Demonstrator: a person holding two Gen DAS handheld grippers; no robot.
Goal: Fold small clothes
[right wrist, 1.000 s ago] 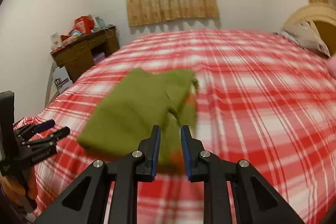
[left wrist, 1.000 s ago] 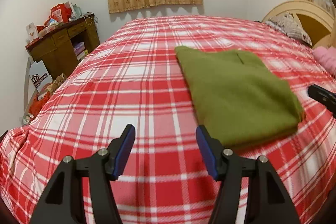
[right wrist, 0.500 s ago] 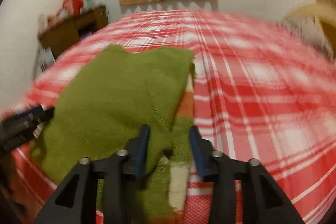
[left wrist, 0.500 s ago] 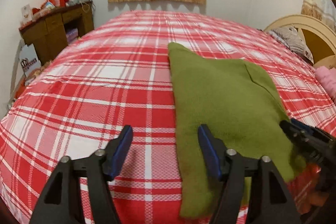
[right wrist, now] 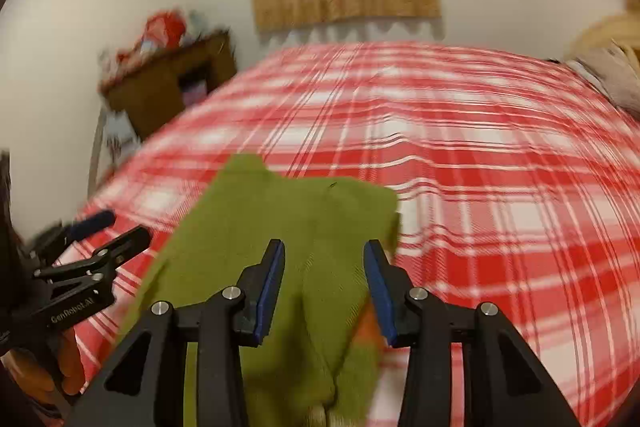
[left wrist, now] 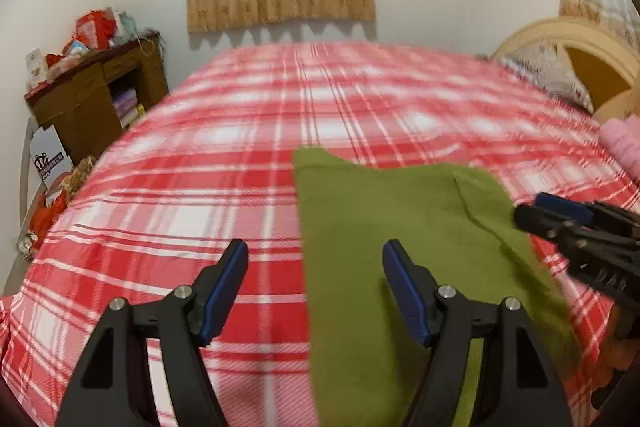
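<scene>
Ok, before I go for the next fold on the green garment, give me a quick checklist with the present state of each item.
1. Left gripper free of cloth: ok, open over the green garment's left edge.
2. Right gripper free: ok, open, garment below its fingers.
3. Garment lying on the plaid bed cover: ok.
4. Garment flat: not ok, a flap is turned over at its right side.
5. Near hem: cannot tell, out of frame.

- A bed [left wrist: 224, 163] covered by a red-and-white plaid sheet is seen.
- A folded green garment [left wrist: 384, 219] is laid flat on its near part.
- A patterned pillow [left wrist: 548, 75] is placed by the headboard.
</scene>
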